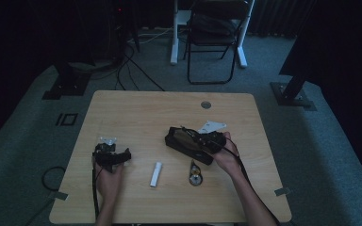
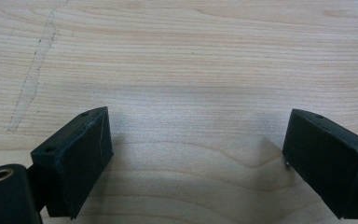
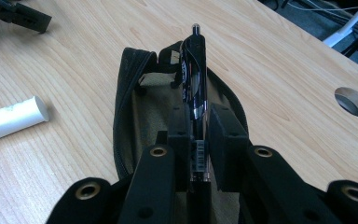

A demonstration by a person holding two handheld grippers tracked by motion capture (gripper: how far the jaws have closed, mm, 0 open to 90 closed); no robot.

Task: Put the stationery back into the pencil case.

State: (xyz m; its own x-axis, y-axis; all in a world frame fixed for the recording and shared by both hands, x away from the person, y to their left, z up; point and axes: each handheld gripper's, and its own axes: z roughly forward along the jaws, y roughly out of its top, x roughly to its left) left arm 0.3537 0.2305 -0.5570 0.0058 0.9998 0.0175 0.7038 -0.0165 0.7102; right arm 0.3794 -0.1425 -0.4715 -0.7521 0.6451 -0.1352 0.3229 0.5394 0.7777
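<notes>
Black glossy pen (image 3: 195,79) pinched in right gripper (image 3: 199,140) fingers, over open dark fabric pouch (image 3: 135,93) near worktop centre; prob. ease tip-first inside, kept level w/ opening. Left gripper (image 2: 196,154) fingers spread, empty.

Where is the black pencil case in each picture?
High view: the pencil case lies right of the table's middle, under the right gripper.
Right gripper view: the pencil case lies open at the centre, below the pen clamped in the jaws.
Left gripper view: not in it; open jaws over bare table.
Shared landmark: the white stick, left of the case in the right gripper view too.
</notes>
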